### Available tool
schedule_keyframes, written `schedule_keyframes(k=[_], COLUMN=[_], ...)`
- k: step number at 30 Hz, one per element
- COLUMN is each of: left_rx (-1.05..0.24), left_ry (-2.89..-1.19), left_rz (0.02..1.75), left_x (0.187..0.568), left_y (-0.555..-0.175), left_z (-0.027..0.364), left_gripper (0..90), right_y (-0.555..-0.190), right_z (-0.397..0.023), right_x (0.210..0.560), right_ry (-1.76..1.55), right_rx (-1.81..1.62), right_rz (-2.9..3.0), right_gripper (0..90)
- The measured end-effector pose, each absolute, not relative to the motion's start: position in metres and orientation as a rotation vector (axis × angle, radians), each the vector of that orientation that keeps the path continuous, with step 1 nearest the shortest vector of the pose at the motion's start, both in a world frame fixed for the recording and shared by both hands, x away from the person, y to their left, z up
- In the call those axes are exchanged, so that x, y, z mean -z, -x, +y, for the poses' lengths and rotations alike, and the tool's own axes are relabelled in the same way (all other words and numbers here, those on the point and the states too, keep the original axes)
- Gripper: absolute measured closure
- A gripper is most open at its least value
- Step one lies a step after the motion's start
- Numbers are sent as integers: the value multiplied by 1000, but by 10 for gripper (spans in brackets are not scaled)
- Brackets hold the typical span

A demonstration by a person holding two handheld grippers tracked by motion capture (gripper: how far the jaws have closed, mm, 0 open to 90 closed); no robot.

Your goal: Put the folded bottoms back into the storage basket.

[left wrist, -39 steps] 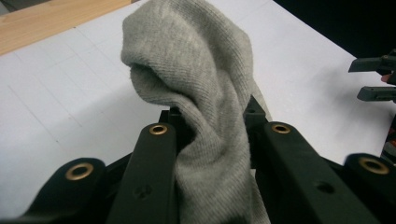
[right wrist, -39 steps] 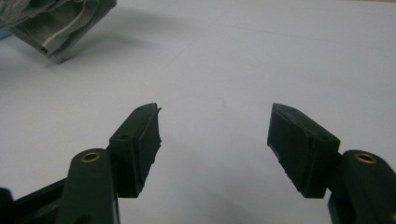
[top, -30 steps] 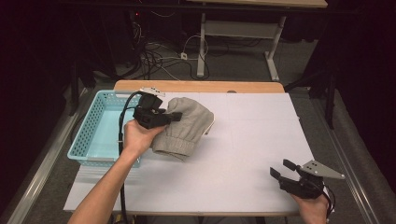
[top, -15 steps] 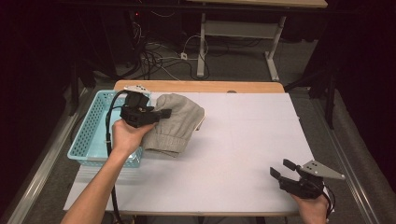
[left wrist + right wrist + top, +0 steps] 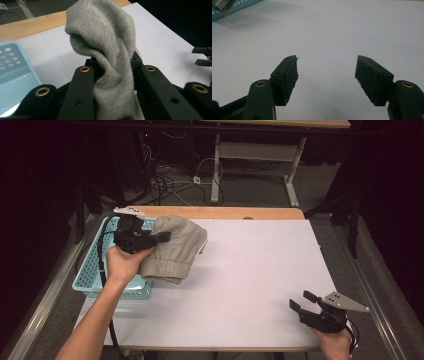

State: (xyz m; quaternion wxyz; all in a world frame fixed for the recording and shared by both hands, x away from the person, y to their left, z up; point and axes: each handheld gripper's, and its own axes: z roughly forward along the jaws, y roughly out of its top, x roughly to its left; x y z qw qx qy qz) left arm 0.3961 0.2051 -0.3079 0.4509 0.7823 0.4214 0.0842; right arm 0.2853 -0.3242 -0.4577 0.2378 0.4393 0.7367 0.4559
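Holding the soft grey knitted garment [image 5: 175,247] pinched in my left fingers [image 5: 162,238], I have it lifted at the near-left part of the white-covered counter [image 5: 260,270], its bulk hanging partly over the edge of the pale turquoise perforated plastic basket [image 5: 90,275]. The jaws stand narrow, clamped on a bunched fold of the cloth [image 5: 110,62] that rises between them and flops over at the top.

I judge the garment light and entirely limp: it droops wherever it is not supported, so it will sag and swing as I carry it. The knit looks thick and grippy, not slippery, and nothing about it is fragile. A gathered fold like the one I hold is the safest place to take it; a single thin layer could slide out, and the ribbed cuff at its lower end would give a firmer, thicker bite if I had to regrasp.

My right fingers [image 5: 304,301] wait near the front right corner of the counter, well apart from the cloth, jaws spread wide with nothing between them [image 5: 327,75].

What kind of garment this is I cannot say, since it is crumpled and folded on itself. Its underside and how much of it touches the counter or basket rim are hidden by my left hand [image 5: 122,262]. The basket's inside is mostly covered, so I cannot tell whether anything lies in it.
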Motion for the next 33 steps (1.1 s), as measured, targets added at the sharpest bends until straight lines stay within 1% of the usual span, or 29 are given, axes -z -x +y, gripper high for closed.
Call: schedule_keyframes(k=[33], left_rx=[-228], left_ry=[-1846], left_rz=[1124], left_x=[301], left_y=[-388], left_z=[254], left_gripper=[730], right_y=[-287], right_z=[-324], right_x=[459], right_ry=[-1209], right_rx=[-1250], right_rz=[2029], right_gripper=[350])
